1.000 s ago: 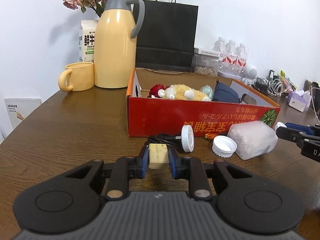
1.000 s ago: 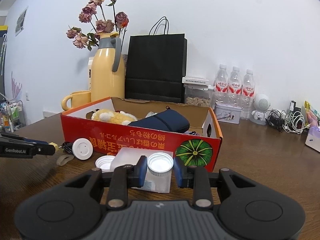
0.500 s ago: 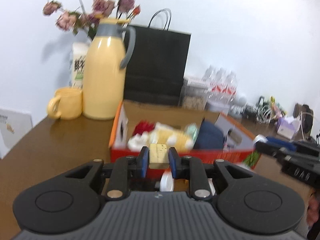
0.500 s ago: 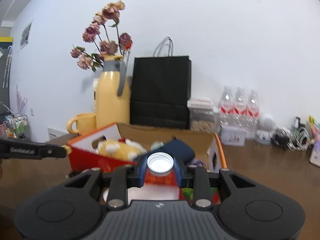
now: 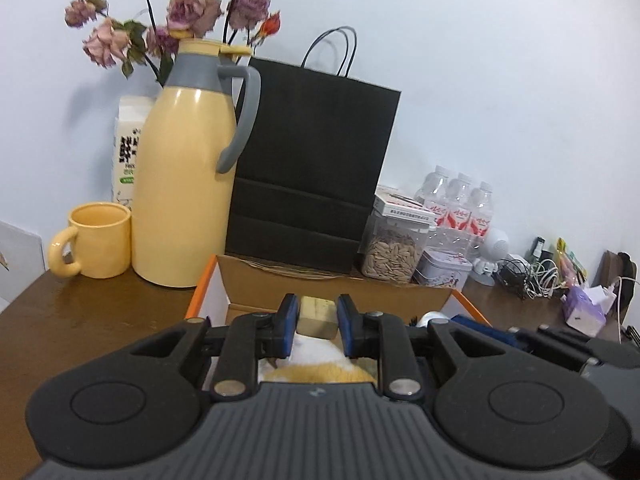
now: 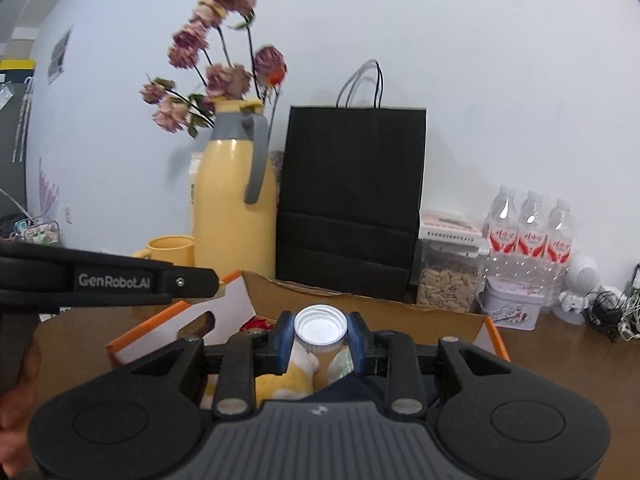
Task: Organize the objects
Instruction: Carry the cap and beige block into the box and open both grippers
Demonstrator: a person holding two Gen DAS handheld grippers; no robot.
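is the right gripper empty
No, the right gripper is shut on a small clear jar with a white threaded rim, above the cardboard box.

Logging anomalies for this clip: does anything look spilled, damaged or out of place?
Nothing spilled or damaged. The left gripper holds a tan block and the right gripper a white-capped jar, both over the open box.

Box (image 5: 320, 284) is sitting in front of the paper bag (image 5: 312, 168); jug (image 5: 188, 184) is standing left of the bag, mug (image 5: 96, 246) left of the jug. Seed jar (image 5: 394, 252) and water bottles (image 5: 460, 216) are sitting right of the bag (carton (image 5: 128, 148) behind the jug).
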